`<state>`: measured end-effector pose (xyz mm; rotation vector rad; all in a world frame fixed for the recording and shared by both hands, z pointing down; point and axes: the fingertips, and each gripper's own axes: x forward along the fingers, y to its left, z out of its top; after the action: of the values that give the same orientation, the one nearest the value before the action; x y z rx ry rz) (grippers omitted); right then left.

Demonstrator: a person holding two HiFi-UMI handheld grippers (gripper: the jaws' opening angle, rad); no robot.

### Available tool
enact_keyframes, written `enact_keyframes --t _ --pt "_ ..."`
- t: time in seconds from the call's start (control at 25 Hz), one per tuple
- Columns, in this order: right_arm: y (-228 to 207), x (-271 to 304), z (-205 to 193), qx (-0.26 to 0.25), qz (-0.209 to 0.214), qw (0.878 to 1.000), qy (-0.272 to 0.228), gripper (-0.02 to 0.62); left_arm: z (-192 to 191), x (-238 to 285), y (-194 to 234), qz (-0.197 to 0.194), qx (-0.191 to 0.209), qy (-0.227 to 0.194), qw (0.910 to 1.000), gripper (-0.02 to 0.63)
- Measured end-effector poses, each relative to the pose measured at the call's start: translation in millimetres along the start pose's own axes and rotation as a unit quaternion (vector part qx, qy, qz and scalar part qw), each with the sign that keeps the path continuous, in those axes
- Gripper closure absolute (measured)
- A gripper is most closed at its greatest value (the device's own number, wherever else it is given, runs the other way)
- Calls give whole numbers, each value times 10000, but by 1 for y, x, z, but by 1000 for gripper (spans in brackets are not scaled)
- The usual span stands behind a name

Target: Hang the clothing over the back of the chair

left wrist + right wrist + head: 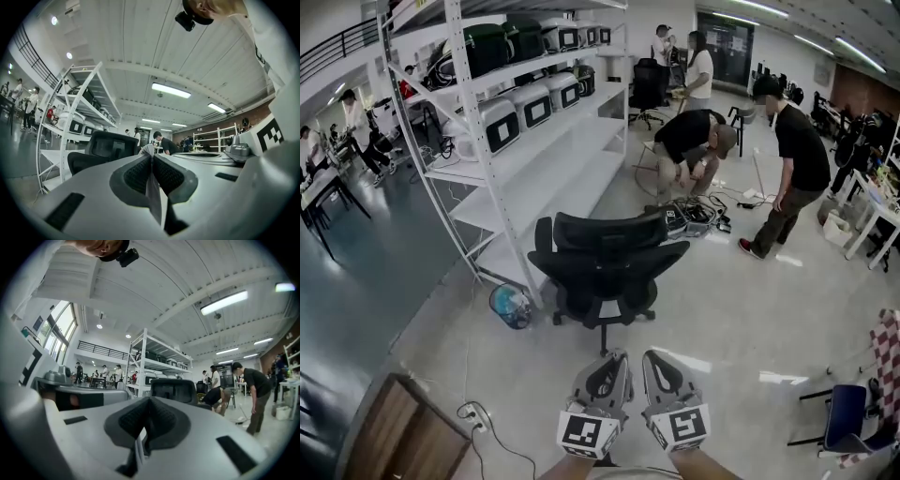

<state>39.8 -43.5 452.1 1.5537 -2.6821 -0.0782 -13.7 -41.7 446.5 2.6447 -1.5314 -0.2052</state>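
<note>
Opposite the chair (pixel 605 262), left gripper (pixel 151 159) and right gripper (pixel 149 401) — jaws together — pinch clothing (pixel 153 194).

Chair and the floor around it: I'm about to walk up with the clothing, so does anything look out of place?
The chair stands upright, its back bare. Odd bits are on the floor: a tangle of cables lies behind it by a crouching person, and a loose cord trails at lower left.

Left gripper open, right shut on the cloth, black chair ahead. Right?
No. The left gripper is shut on the cloth too: the left gripper view shows its jaws pinching pale fabric. As said, the right gripper is shut on it, black chair ahead.
</note>
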Motion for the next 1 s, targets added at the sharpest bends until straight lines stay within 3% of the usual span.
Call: enact_keyframes --t 0.28,0.48,0.72,1.0 --pt "8 67 10 -142 -122 9998 15 580 7 27 63 -131 62 34 9999 583" --pt "9 98 12 -217 -226 9995 86 580 30 46 88 -298 202 -247 9990 583" --pt "-10 117 8 -156 -331 9991 221 580 35 79 100 -408 48 -253 9988 583" --pt "-64 143 6 33 -379 9993 -1 580 48 128 113 -240 197 -330 9990 583"
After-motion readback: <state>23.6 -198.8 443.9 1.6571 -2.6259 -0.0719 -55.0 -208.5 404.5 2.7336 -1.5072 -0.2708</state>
